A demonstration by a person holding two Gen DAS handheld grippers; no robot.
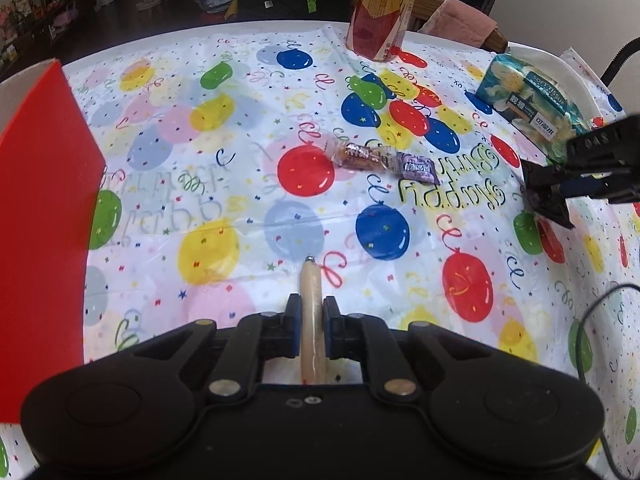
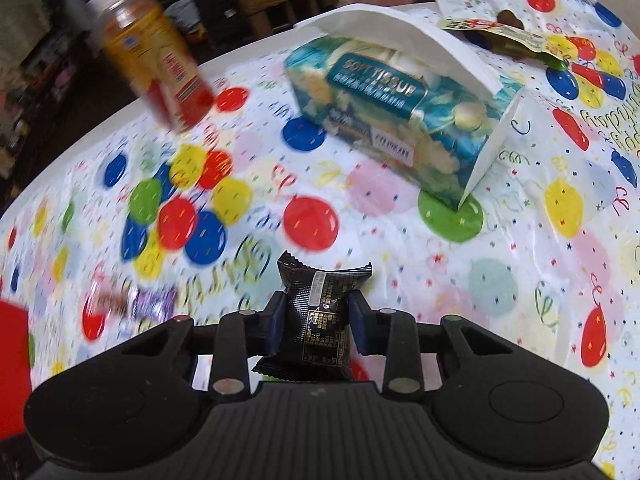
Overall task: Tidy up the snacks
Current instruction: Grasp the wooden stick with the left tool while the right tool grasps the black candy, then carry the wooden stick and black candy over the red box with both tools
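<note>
— How was the left gripper (image 1: 311,330) posed, and what was clamped in it?

— It was held low over the balloon tablecloth (image 1: 240,208), aimed toward the tissue pack (image 1: 528,100) at the far right. Its jaws were closed on a pale sausage stick (image 1: 311,312), whose metal-clipped tip was pointed forward past the fingers. A red box (image 1: 44,184) was seen well left of the tissue pack.

— And the right gripper (image 2: 316,320)?

— It was raised above the cloth on the near side of the tissue pack (image 2: 384,112). A black snack packet (image 2: 320,312) was gripped upright between its jaws.

— Were other snacks seen?

— Two wrapped candies (image 1: 384,160) were left lying on the cloth, left of the tissue pack and touching end to end. A yellow-and-red jar (image 1: 384,8) was stood farther left of the pack, at the table's far edge.
</note>
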